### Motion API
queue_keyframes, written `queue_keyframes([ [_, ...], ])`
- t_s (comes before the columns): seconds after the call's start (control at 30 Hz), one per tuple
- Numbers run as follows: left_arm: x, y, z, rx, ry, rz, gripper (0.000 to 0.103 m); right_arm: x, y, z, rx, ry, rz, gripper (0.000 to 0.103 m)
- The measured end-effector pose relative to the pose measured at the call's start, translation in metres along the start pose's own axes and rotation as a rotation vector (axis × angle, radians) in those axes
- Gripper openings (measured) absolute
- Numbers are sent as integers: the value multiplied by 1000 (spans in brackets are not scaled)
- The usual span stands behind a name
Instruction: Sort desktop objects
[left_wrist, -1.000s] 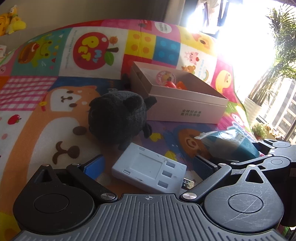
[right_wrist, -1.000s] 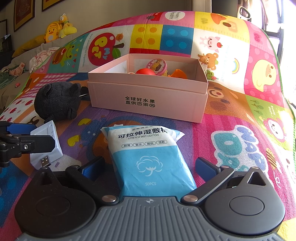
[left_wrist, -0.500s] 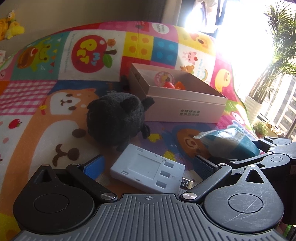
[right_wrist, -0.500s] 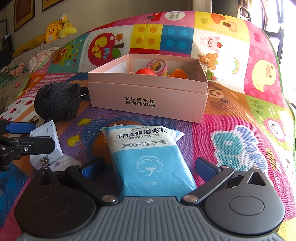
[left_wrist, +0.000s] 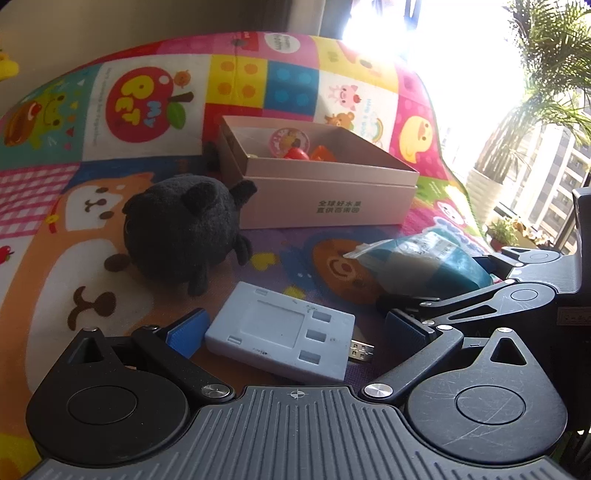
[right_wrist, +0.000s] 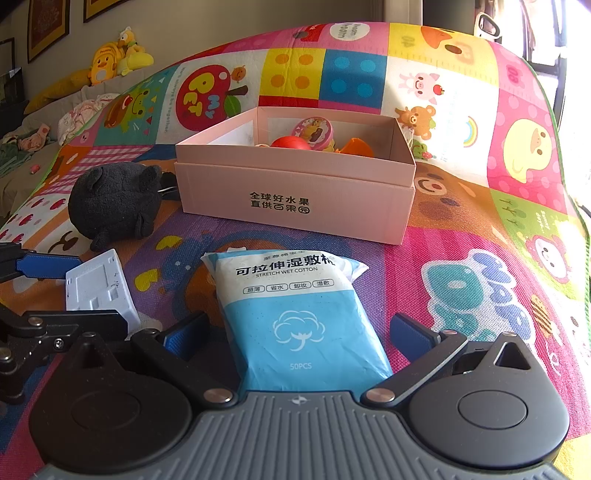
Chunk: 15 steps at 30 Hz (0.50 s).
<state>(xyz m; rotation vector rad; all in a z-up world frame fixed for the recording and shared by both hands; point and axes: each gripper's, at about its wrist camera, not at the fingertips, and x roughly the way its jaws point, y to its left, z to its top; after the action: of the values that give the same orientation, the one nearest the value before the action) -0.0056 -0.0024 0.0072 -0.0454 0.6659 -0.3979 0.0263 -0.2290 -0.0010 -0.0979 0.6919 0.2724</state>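
Observation:
A white USB device (left_wrist: 280, 334) lies flat on the colourful mat between the spread blue pads of my left gripper (left_wrist: 295, 332), which is open. A blue-and-white cotton pack (right_wrist: 299, 314) lies between the pads of my right gripper (right_wrist: 297, 336), also open, with small gaps on both sides. Beyond them stands an open pink box (right_wrist: 295, 195) holding a red ball, an orange piece and a round pink toy. A black plush (left_wrist: 181, 229) sits left of the box. The white device (right_wrist: 98, 286) also shows in the right wrist view, framed by the left gripper's fingers (right_wrist: 48, 266).
The two grippers work side by side, and a right finger (left_wrist: 480, 299) reaches close to my left gripper's right pad. The mat's right edge drops toward a bright window with potted plants (left_wrist: 487, 184). Yellow plush toys (right_wrist: 110, 59) lie on a sofa far left.
My left gripper has edged forward and lower around the white device, seen from the right wrist view. The right gripper and the cotton pack have not moved.

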Motion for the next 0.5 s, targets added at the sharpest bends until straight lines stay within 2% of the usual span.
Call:
queue_keyframes([
  [0.1,-1,-2,0,10,2,-8,103,0,-3,1,9,9,9,103],
  [0.33,-1,-5,-1,63,16,1,103,1,-8,11,-42,95,62,103],
  [0.5,10,-12,2,118,52,58,103,0,-9,13,-81,112,86,103],
])
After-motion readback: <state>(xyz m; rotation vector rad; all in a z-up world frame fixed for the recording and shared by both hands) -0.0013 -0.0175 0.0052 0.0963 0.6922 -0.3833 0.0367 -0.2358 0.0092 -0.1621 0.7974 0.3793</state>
